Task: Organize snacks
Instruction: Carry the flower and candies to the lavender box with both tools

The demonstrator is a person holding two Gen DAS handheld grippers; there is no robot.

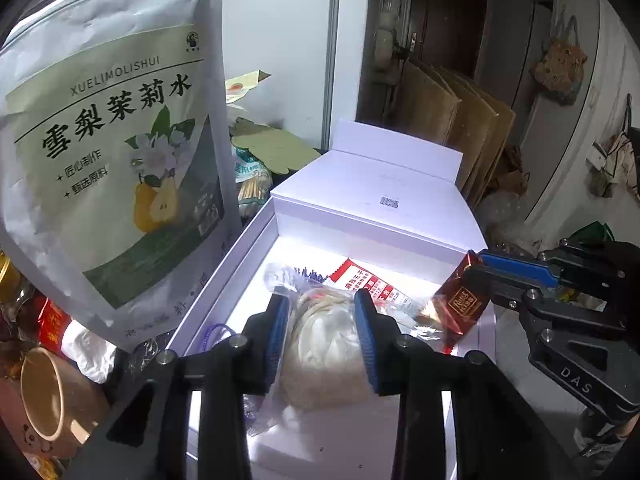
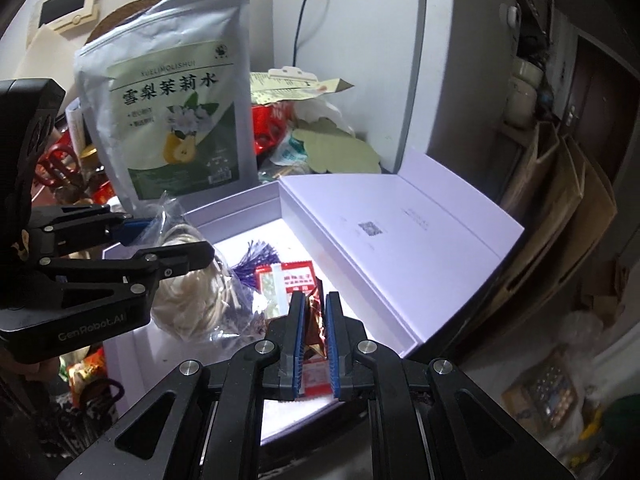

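An open white rectangular cardboard box [image 1: 224, 276] [image 2: 460, 280] is seen on a cluttered table, its hinged lid [image 1: 384, 196] [image 2: 396, 228] folded back at the far side. The left tool [image 1: 322, 316] [image 2: 172, 240] is clenched on a clear plastic bag of pale, cream-coloured contents [image 1: 324, 344] [image 2: 188, 300]; the bag is gripped between the 2 blue-padded fingers [image 1: 366, 340] and is held over the near left part of the box interior. Whether the bag touches the box floor cannot be told.

The right tool [image 2: 314, 344] [image 1: 476, 268] is clenched on a small dark red and gold foil wrapper [image 1: 460, 300] [image 2: 314, 320], held just above the right side of the box interior. Below it, a red and white printed sachet [image 1: 368, 282] [image 2: 286, 280] lies flat on the box floor. A small bundle of purple strands [image 1: 306, 272] [image 2: 256, 256] lies beside the sachet, toward the far left of the interior.

A large white and green stand-up pouch printed with pears and flowers [image 1: 116, 140] [image 2: 172, 108] stands upright just outside the left wall of the box. A tan ceramic mug [image 1: 48, 392] lies on its side at the near left, apart from the box.
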